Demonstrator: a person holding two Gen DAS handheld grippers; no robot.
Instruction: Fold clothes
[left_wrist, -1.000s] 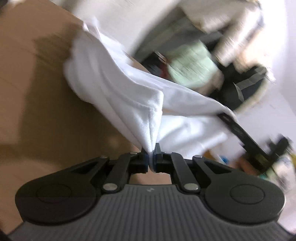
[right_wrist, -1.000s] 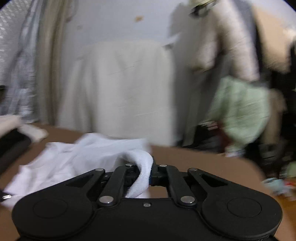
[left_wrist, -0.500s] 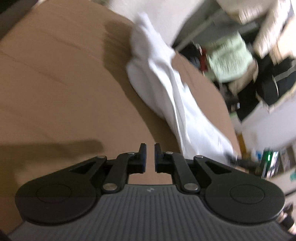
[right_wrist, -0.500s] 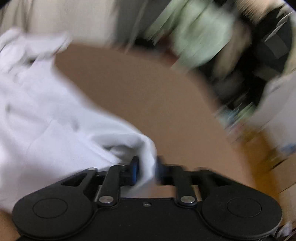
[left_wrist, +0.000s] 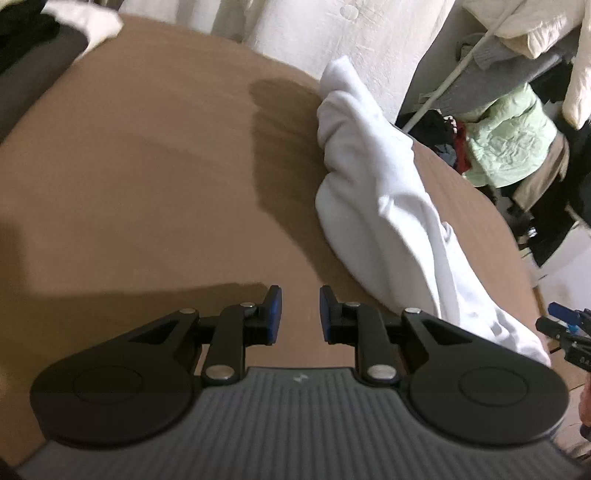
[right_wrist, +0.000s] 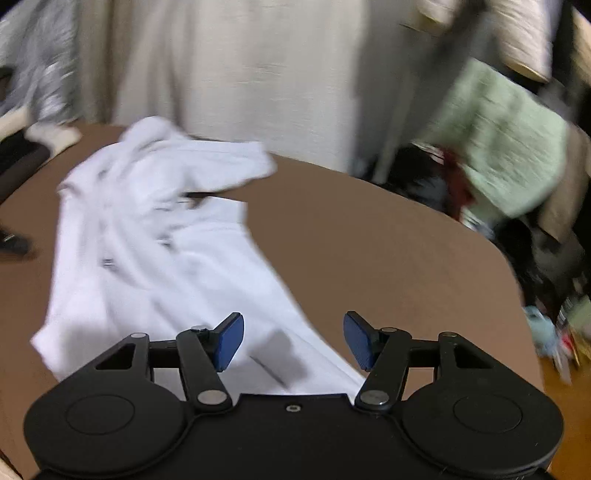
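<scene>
White garment (left_wrist: 373, 192) lying crumpled on brown table (left_wrist: 147, 166), bunched into a long ridge running from far edge toward near right corner in left wrist view. Seen from right wrist view as a spread, wrinkled sheet (right_wrist: 147, 236) covering left half of table (right_wrist: 369, 251), 1 flap thrown out to the right at far end, near hem reaching under the gripper body

Left gripper (left_wrist: 298, 314) spread, nothing between the 2 blue pads (left_wrist: 274, 314), hanging over bare tabletop just left of the garment and not touching it. Dark shadow on the wood beside the cloth ridge

Right gripper (right_wrist: 293, 341) spread wide, blue pads (right_wrist: 229, 341) apart, empty, poised over the near edge of the garment; contact with the fabric impossible to tell. Tip of that same gripper (left_wrist: 565, 328) peeking in at right edge of left wrist view, just beyond the cloth's near corner

Pale curtain (right_wrist: 258, 74) hanging behind the table. Light green quilted jacket (left_wrist: 509, 147) draped among dark clutter to the right, blurred in right wrist view (right_wrist: 506, 140). Folded dark and cream clothes (left_wrist: 44, 33) stacked at far left corner of the table
</scene>
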